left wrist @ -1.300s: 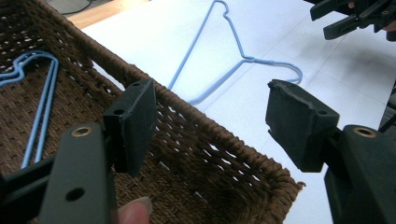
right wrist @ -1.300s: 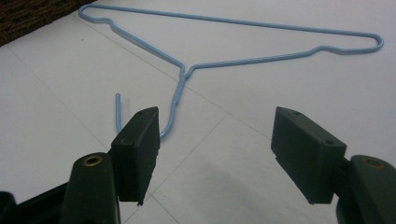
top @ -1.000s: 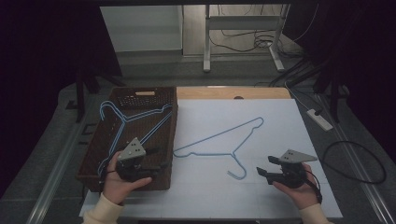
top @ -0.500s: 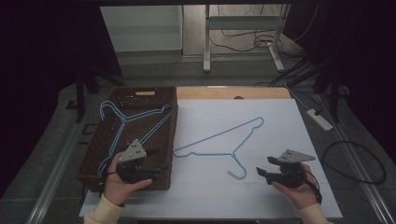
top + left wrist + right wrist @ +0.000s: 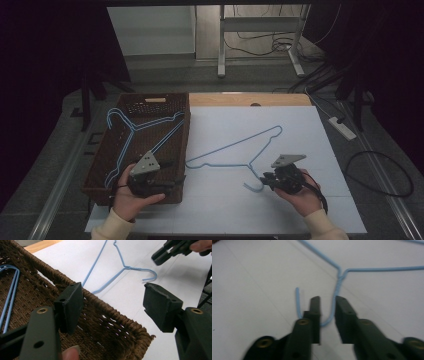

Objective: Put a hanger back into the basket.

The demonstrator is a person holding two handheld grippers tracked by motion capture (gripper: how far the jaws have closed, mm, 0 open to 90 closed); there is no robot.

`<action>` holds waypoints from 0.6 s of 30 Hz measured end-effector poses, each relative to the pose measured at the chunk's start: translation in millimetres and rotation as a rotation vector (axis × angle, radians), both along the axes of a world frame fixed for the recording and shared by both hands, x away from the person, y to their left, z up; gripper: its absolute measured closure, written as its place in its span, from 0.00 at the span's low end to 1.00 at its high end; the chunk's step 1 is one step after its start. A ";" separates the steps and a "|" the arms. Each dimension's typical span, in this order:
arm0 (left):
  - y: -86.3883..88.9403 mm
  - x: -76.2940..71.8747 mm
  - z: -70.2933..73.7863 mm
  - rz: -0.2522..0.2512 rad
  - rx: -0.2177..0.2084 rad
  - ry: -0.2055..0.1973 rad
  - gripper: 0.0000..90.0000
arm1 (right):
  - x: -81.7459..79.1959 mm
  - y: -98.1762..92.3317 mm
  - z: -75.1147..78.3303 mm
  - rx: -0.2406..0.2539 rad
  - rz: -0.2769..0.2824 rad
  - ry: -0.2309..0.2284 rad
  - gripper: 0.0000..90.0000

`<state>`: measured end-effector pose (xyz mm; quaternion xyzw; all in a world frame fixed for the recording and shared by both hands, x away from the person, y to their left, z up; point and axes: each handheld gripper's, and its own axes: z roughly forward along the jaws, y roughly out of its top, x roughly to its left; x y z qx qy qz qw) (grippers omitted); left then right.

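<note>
Since the earlier frame, right gripper [image 5: 266, 181] has slid leftward to the hook of the pale blue wire hanger [image 5: 235, 148] on the white table sheet [image 5: 300, 130], its jaws just closing around the hook's shank. Motion blur in the right gripper view leaves it unclear whether the pads [image 5: 315, 306] already pinch the wire or a narrow gap remains. Hanger: thin, triangular, lying flat just right of the brown woven basket [image 5: 170, 105]; its hook curls between the right jaws. Left gripper [image 5: 112, 305], jaws wide and empty, hovers over the basket's near corner; two similar blue hangers [image 5: 131, 131] lie inside the basket.
</note>
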<state>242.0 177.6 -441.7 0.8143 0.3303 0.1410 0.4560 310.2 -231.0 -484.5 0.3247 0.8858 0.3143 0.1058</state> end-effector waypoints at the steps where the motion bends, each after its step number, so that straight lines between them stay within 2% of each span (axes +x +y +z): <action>1: 0.1 -0.2 0.2 0.000 0.001 -0.001 0.36 | 2.0 4.5 -1.1 -0.014 0.003 0.019 0.95; 4: 0.4 -1.1 1.4 -0.001 -0.001 -0.004 0.36 | 4.5 15.1 -5.8 -0.035 0.018 0.069 1.00; 9: -0.7 -1.3 2.7 -0.005 0.000 -0.011 0.36 | 4.5 24.2 -14.7 -0.077 0.035 0.113 1.00; 12: -0.4 -1.2 2.5 0.001 0.003 -0.013 0.36 | 3.3 26.0 -19.1 -0.096 0.039 0.124 1.00; 18: 2.1 -1.0 3.8 0.022 -0.006 -0.018 0.36 | -0.1 17.2 -20.2 -0.088 0.017 0.155 1.00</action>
